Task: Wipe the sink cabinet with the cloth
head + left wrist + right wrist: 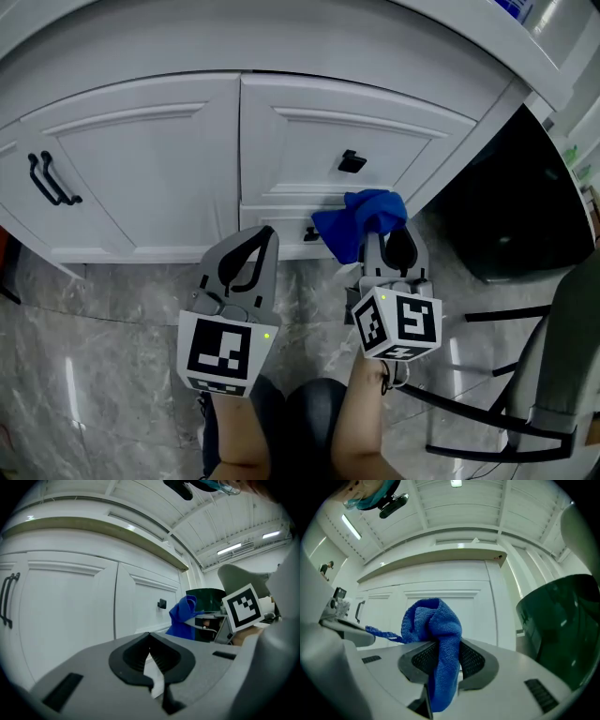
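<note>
A soft blue microfibre cloth [361, 220] is held bunched between the jaws of the right gripper [386, 242], which are closed on its middle, so that a rounded wad stands out beyond the tips and a loose tail hangs below. The wad is held up at the lower right part of the white panelled sink cabinet [150, 169], just below the small black square knob [351, 161]. Whether it is pressed on the panel cannot be told. The left gripper [262, 236] is held nearer and to the left, low before the cabinet base. Its jaws are brought together at the tips and nothing is held between them.

The cloth is judged light, limp and easily squashed, so a firm pinch across the thick gathered part is wanted, as is had now. If it were taken by an edge, it would be expected to fold away from the smooth painted face instead of rubbing it
</note>
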